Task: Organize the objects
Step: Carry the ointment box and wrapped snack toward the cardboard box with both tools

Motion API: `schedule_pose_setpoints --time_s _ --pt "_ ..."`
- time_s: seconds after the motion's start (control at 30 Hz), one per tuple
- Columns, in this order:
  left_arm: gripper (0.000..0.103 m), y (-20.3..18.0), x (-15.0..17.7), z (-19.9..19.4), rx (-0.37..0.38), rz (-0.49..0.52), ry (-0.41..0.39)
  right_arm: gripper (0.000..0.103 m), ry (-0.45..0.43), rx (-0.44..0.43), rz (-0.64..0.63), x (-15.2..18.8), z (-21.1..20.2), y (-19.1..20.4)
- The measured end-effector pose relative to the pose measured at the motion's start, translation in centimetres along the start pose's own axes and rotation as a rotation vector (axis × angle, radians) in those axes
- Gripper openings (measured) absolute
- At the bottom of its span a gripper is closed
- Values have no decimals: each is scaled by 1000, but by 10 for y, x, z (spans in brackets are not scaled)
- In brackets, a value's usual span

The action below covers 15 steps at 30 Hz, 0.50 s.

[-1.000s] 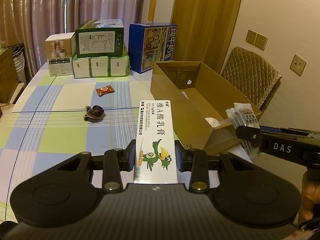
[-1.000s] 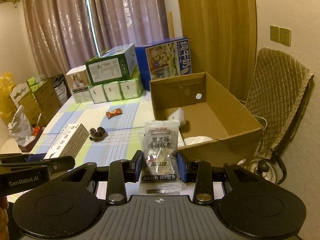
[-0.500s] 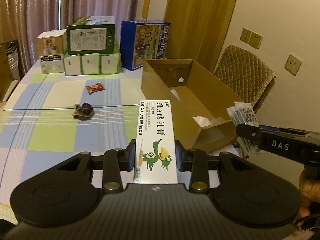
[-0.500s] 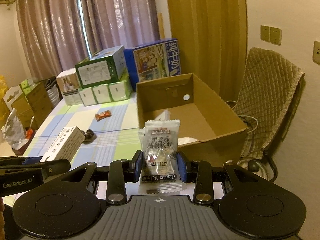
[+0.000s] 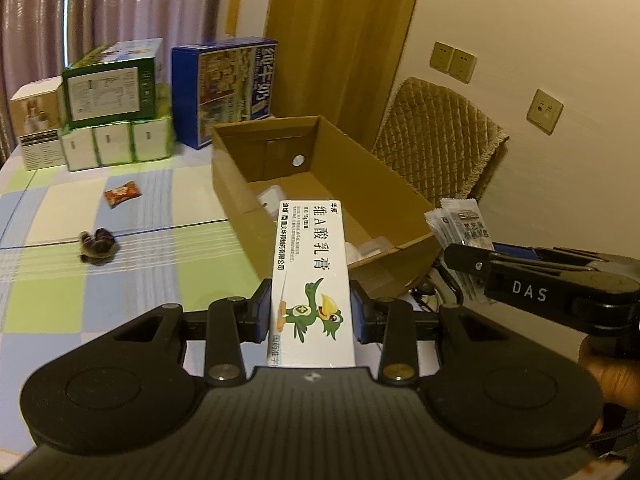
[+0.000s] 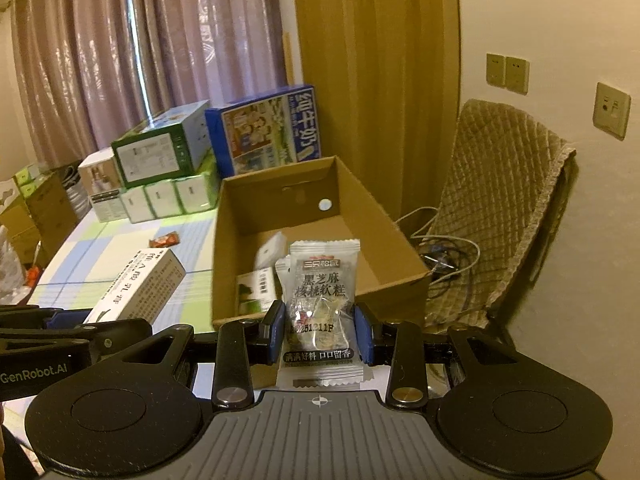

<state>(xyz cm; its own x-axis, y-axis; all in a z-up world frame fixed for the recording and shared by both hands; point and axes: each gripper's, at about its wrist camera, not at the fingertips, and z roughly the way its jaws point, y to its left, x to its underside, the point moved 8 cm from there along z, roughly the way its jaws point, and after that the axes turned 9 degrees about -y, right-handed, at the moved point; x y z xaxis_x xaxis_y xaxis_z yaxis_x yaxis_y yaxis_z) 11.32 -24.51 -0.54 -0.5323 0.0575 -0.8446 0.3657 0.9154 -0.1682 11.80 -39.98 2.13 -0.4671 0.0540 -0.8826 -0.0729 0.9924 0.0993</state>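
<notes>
Gripping a white ointment carton [image 5: 311, 280] at frame centre, the left gripper [image 5: 311, 312] is keeping its jaws closed on it, while the right gripper [image 6: 320, 332] is clamping a snack packet [image 6: 320, 300] before the open cardboard box [image 6: 384, 240] on the bench [image 5: 120, 264].

you're working in a home, most likely a dining or living room. you're looking over a table [image 5: 132, 280] wearing a checked cloth in blue, green and white, with retail cartons [image 5: 116, 108] stacking up at its far end beside a blue milk carton [image 5: 228, 92]. pinkish curtains [image 6: 140, 52] are hanging across the window and a tan drape [image 6: 376, 60] is falling beside them. a chair [image 6: 504, 200] under a quilted cover is sitting against a cream wall carrying household switch plates [image 6: 506, 72].
</notes>
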Motion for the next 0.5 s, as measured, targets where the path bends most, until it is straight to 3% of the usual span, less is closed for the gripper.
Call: schedule_pose_setpoints --time_s 0.5 --pt "33 -14 -22 36 -2 23 7 34 7 -13 2 -16 29 -23"
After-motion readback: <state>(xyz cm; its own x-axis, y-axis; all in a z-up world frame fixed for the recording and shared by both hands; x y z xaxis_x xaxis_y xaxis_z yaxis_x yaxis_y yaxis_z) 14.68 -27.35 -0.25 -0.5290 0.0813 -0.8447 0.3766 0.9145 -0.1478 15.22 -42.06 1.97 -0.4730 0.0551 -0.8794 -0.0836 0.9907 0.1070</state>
